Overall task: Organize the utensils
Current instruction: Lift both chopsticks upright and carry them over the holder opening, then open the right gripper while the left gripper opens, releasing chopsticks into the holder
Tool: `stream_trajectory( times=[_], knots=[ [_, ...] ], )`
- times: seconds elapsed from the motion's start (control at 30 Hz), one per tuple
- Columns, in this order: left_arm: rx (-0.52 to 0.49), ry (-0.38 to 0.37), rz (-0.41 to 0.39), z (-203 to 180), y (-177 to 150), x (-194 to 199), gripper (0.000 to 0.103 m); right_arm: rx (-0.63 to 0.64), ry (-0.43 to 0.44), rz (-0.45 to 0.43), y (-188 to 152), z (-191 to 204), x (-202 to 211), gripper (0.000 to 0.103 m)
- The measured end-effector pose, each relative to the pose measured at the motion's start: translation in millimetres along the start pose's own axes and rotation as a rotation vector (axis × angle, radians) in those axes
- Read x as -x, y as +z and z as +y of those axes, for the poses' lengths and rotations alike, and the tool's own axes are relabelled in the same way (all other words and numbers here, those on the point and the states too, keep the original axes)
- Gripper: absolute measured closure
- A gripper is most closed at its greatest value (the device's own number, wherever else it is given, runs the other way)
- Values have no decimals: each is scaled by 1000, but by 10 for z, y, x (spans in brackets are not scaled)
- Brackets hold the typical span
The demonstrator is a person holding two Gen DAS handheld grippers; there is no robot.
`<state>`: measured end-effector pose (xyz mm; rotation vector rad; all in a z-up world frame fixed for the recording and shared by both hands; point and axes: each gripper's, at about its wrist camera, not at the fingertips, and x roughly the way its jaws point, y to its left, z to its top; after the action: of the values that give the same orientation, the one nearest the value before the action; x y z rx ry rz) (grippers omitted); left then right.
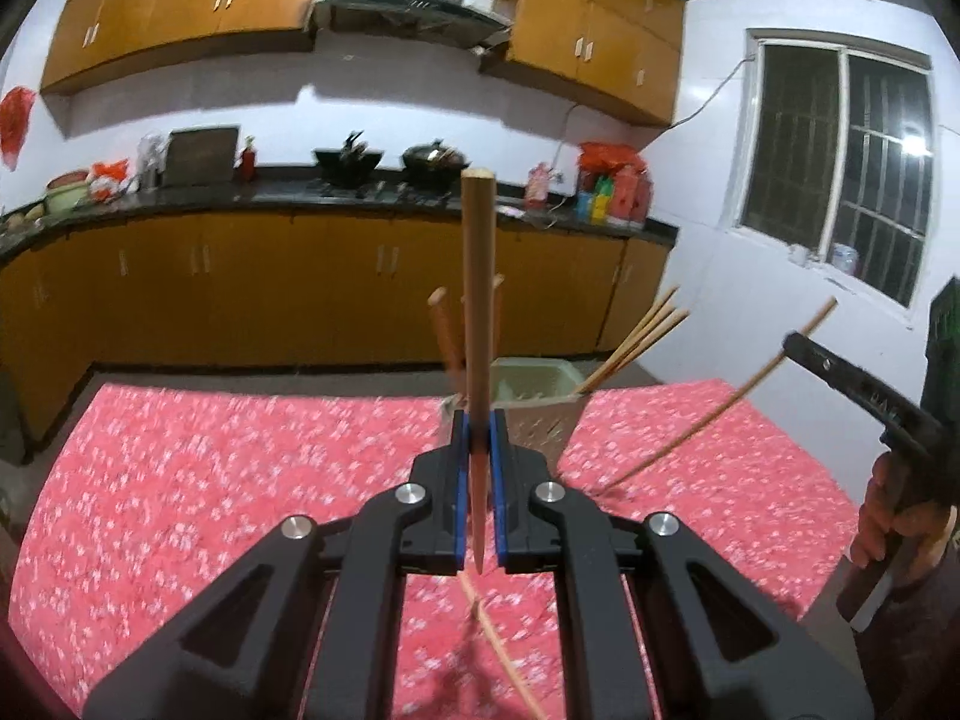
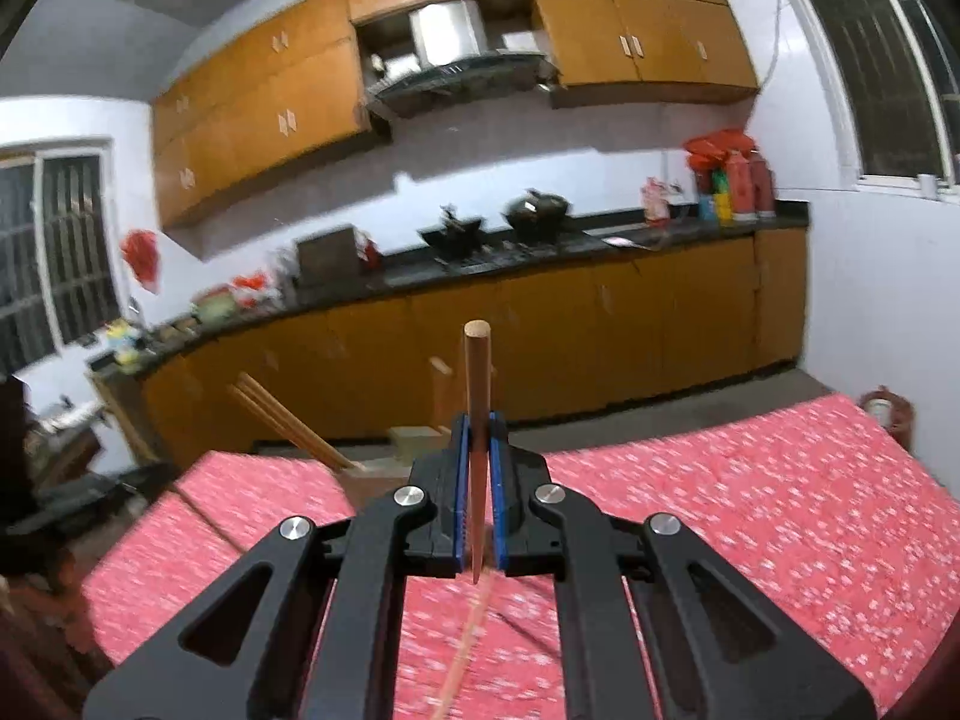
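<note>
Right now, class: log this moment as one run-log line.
left gripper: shut on chopstick | right gripper: shut on second chopstick | holder: several chopsticks in | cloth: one loose

Red floral-clothed table (image 1: 180, 480) bears a green holder (image 1: 534, 414) and a loose chopstick (image 1: 504, 654).

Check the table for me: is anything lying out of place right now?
Yes: one loose chopstick lies flat on the red tablecloth, outside the green holder. The others stand in the holder or are clamped in the grippers.
</note>
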<state>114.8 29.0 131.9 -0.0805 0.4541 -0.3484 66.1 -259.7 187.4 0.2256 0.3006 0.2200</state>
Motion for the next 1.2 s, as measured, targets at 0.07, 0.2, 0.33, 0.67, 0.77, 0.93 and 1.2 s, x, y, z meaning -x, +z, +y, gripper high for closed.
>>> stream_trajectory(
  times=[0.07, 0.2, 0.33, 0.67, 0.77, 0.93, 1.2],
  knots=[
    [-15, -5, -41, -81, 127, 20, 95, -6, 45, -48, 156, 81, 70, 96],
    [-23, -3, -129, -231, 395, -6, 95, 14, 58, -135, 361, 222, 69, 96],
    [-6, 11, -192, -311, 624, -96, 95, 23, 45, -179, 466, 319, -120, 96],
    [34, 83, -229, -328, 782, -544, 95, 78, -21, -124, 316, 389, -714, 96],
    [34, 88, -198, -318, 729, -715, 95, 76, -22, -81, 229, 380, -823, 96],
    [35, 81, -152, -290, 622, -950, 95, 66, 4, -13, 131, 377, -971, 96],
    [39, 69, -145, -225, 543, -1014, 86, 65, 19, -9, 128, 414, -882, 72]
  ],
)
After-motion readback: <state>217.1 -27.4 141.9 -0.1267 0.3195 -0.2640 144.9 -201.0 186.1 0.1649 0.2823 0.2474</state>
